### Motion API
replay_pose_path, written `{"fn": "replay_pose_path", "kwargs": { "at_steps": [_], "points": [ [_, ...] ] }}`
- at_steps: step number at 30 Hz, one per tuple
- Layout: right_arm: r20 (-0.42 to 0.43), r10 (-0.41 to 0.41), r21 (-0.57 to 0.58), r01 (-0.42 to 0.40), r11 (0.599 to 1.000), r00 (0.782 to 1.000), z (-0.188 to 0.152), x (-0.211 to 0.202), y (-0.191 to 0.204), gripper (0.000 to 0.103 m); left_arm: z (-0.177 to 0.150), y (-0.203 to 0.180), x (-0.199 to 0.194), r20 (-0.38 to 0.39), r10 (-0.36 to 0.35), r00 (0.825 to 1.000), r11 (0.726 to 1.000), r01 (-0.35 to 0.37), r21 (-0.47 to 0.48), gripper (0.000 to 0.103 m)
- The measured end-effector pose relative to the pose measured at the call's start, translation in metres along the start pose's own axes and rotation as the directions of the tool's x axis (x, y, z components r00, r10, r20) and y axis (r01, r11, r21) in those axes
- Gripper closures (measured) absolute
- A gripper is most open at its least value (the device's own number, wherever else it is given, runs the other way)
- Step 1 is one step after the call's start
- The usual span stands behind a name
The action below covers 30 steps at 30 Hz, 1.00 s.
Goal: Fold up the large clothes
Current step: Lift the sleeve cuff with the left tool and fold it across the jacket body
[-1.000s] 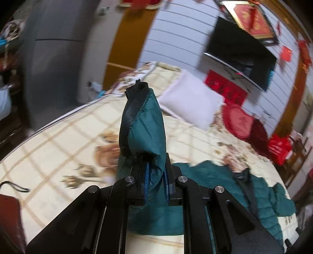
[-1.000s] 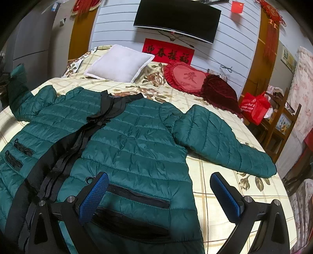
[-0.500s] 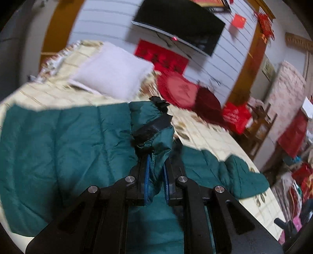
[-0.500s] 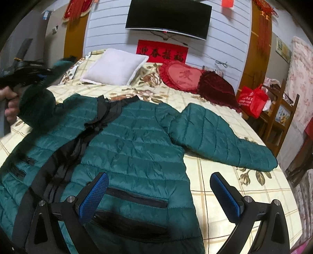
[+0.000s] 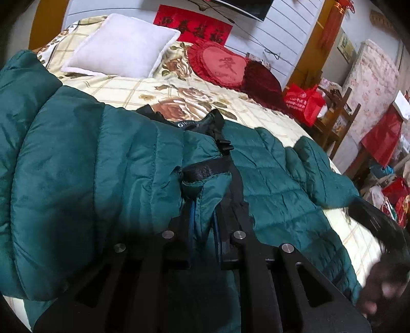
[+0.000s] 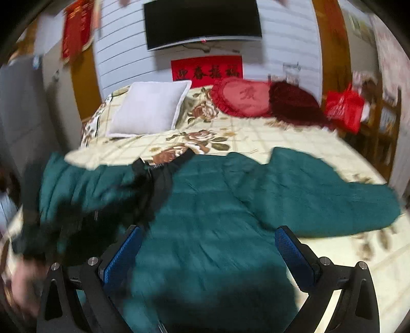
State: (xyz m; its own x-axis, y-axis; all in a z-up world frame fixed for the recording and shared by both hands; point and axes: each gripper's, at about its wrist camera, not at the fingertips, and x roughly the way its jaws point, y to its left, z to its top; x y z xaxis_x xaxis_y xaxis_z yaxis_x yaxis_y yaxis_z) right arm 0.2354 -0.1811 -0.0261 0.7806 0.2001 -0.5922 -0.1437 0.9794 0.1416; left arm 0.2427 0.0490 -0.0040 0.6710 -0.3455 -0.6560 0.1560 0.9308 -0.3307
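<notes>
**Green jacket on a bed, one sleeve cuff held in the left gripper**

A padded dark green jacket (image 5: 269, 179) lies spread on a bed (image 5: 194, 84) covered with a cream sheet printed with roses and a pale grid. The jacket fills the near half of the bed, its black collar pointing toward the far end.

The left gripper (image 5: 203, 220) has its jaws nearly together, pinching a fold of green fabric at the sleeve cuff (image 5: 205, 176), which has a black band along its edge. The cuff stands up between the blue pads. The held sleeve is draped from the left across the chest of the jacket, forming a thick roll of quilted fabric that fills the near left of the left wrist view.

The right gripper (image 6: 208, 252) hangs over the near middle of the jacket with its jaws spread wide and nothing between them. Its blue pads (image 6: 123, 252) are clear of the fabric. This view is blurred. The other sleeve (image 6: 333, 194) lies flat, reaching out to the right across the sheet.

At the far end of the bed rest a white pillow (image 5: 120, 48), to its right a red heart-shaped cushion (image 5: 223, 66), and beside that a dark red cushion (image 5: 261, 79). A black television (image 6: 202, 23) hangs on the white panelled wall above a red banner (image 6: 207, 70). A red bag (image 5: 302, 102) sits on a wooden stand to the right of the bed.
</notes>
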Motion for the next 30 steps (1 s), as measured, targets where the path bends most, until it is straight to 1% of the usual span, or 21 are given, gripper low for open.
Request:
{"fn": "replay_pose_path", "kwargs": {
  "at_steps": [1,3,5,6,7,8,9,11,14,15,16,18,19,21,23,24,25,27,28,29,30],
  "points": [
    [-0.023,0.039,0.051,-0.037,0.998,0.999,0.005,0.014,-0.001,0.0,-0.002,-0.002,-0.001,-0.008,-0.003,1.0,1.0,0.003,0.01,0.092],
    [-0.025,0.116,0.148,-0.111,0.983,0.993,0.012,0.034,-0.002,0.0,-0.006,-0.006,0.0,-0.022,-0.002,1.0,0.999,0.003,0.04,0.086],
    [-0.034,0.19,0.19,-0.18,0.965,0.981,0.016,0.047,0.004,0.0,-0.01,-0.011,0.001,-0.03,0.006,1.0,0.998,-0.004,0.066,0.076],
    [-0.045,0.234,0.203,-0.221,0.954,0.971,0.017,0.054,0.008,0.0,-0.012,-0.011,0.0,-0.027,0.005,1.0,0.998,-0.004,0.07,0.074],
    [-0.057,0.273,0.217,-0.255,0.942,0.96,0.018,0.06,0.011,0.0,-0.013,-0.011,-0.002,-0.02,0.003,1.0,0.998,-0.001,0.069,0.069],
    [-0.069,0.326,0.244,-0.301,0.922,0.943,0.016,0.068,0.014,0.0,-0.014,-0.012,-0.003,-0.019,-0.001,1.0,0.998,0.002,0.062,0.062],
    [-0.071,0.375,0.274,-0.343,0.898,0.924,0.014,0.074,0.015,0.0,-0.016,-0.01,-0.004,-0.022,-0.005,1.0,0.999,0.006,0.05,0.059],
    [-0.081,0.44,0.337,-0.392,0.856,0.894,0.007,0.085,0.016,0.001,-0.018,-0.007,-0.008,-0.035,-0.01,0.999,1.0,0.01,0.019,0.058],
    [-0.099,0.503,0.409,-0.425,0.807,0.859,0.005,0.096,0.014,0.004,-0.019,-0.001,-0.025,-0.047,-0.003,0.999,1.0,0.002,-0.028,0.058],
    [-0.105,0.522,0.416,-0.44,0.796,0.846,0.005,0.099,0.015,0.004,-0.019,0.0,-0.034,-0.032,-0.002,0.999,0.999,0.001,-0.039,0.058],
    [-0.118,0.551,0.427,-0.459,0.779,0.826,0.005,0.105,0.017,0.004,-0.017,0.003,-0.046,-0.009,0.008,1.0,0.999,-0.008,-0.05,0.058],
    [-0.124,0.572,0.44,-0.472,0.764,0.811,0.003,0.11,0.022,0.009,-0.01,0.009,-0.074,0.058,0.053,0.997,0.996,-0.049,-0.07,0.058],
    [-0.125,0.578,0.438,-0.478,0.761,0.806,0.003,0.113,0.025,0.01,-0.006,0.013,-0.087,0.099,0.077,0.992,0.994,-0.068,-0.084,0.058],
    [-0.137,0.592,0.422,-0.494,0.761,0.795,0.002,0.117,0.035,0.011,0.001,0.025,-0.113,0.179,0.158,0.971,0.983,-0.137,-0.122,0.056],
    [-0.172,0.592,0.399,-0.493,0.773,0.788,0.0,0.124,0.047,0.013,0.007,0.039,-0.131,0.243,0.241,0.94,0.966,-0.209,-0.15,0.037],
    [-0.185,0.592,0.386,-0.496,0.778,0.784,-0.002,0.125,0.053,0.014,0.009,0.046,-0.135,0.264,0.281,0.923,0.956,-0.245,-0.16,0.037],
    [-0.196,0.587,0.371,-0.494,0.786,0.786,-0.003,0.125,0.058,0.014,0.011,0.055,-0.14,0.274,0.335,0.902,0.939,-0.296,-0.174,0.037],
    [-0.212,0.56,0.339,-0.477,0.811,0.801,-0.005,0.126,0.065,0.015,0.009,0.072,-0.144,0.268,0.387,0.882,0.917,-0.336,-0.216,0.037],
    [-0.214,0.55,0.323,-0.473,0.82,0.807,-0.005,0.127,0.067,0.022,0.009,0.083,-0.145,0.256,0.403,0.879,0.905,-0.342,-0.253,0.037],
    [-0.222,0.546,0.302,-0.476,0.826,0.808,-0.006,0.128,0.07,0.039,0.008,0.092,-0.145,0.243,0.41,0.879,0.898,-0.342,-0.278,0.037],
    [-0.233,0.533,0.279,-0.469,0.838,0.813,-0.005,0.13,0.072,0.051,0.007,0.102,-0.144,0.226,0.416,0.881,0.888,-0.34,-0.31,0.037]
  ]
}}
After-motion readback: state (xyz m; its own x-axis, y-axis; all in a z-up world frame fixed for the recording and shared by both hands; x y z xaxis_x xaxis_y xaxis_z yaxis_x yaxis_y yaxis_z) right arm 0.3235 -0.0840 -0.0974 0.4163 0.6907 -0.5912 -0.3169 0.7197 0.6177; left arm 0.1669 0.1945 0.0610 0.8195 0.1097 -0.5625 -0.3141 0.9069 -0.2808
